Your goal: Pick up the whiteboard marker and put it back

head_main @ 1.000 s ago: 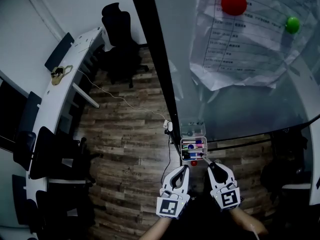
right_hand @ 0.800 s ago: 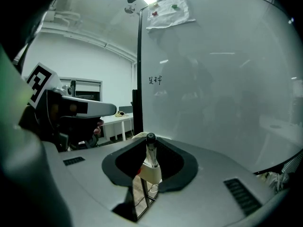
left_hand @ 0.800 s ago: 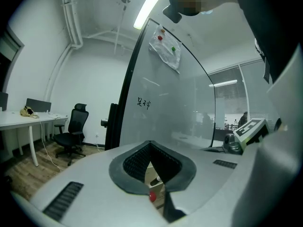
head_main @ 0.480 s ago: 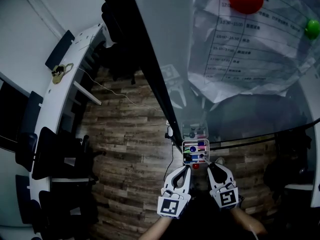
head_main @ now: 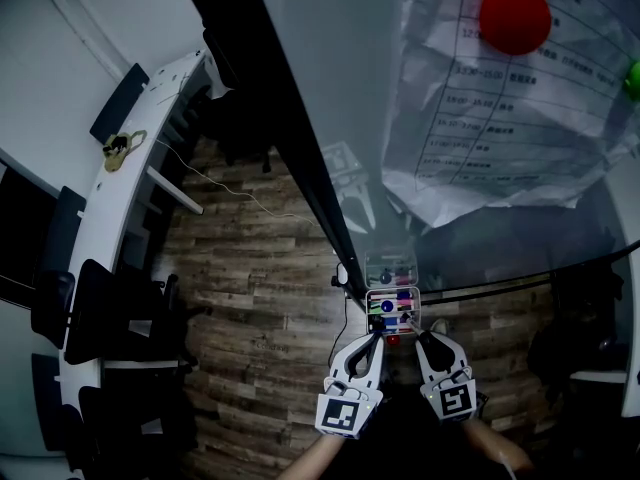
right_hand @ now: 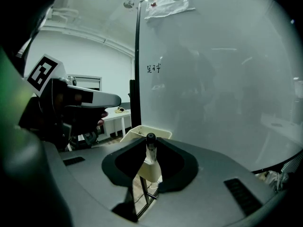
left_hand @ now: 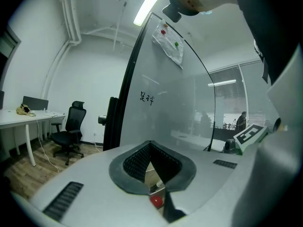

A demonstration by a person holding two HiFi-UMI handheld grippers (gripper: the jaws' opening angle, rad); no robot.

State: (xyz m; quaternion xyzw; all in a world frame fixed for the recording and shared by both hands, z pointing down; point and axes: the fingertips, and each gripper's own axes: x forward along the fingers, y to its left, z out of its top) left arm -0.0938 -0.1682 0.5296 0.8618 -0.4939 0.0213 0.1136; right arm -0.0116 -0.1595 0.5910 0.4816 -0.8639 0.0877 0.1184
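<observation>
A white whiteboard marker point(right_hand: 150, 151) with a black cap stands upright between the jaws of my right gripper point(right_hand: 149, 163), which is shut on it. In the head view my right gripper point(head_main: 421, 336) sits just below a small marker tray point(head_main: 391, 292) fixed to the glass whiteboard, and the marker point(head_main: 410, 324) points at the tray's lower right corner. The tray holds several coloured markers and appears beige in the right gripper view point(right_hand: 142, 131). My left gripper point(head_main: 373, 337) is beside it, shut and empty. A small red magnet point(left_hand: 156, 201) shows through its jaws.
A printed paper sheet point(head_main: 500, 118) hangs on the glass under a red magnet point(head_main: 515, 18) and a green magnet point(head_main: 634, 73). The board's black frame point(head_main: 300, 168) runs diagonally. A white desk point(head_main: 120, 168), a black office chair point(left_hand: 71, 126) and a floor cable point(head_main: 250, 203) lie to the left.
The head view has shifted closer to the board, so the paper and red magnet look larger. Both grippers stay just below the tray, the right one still holding the marker.
</observation>
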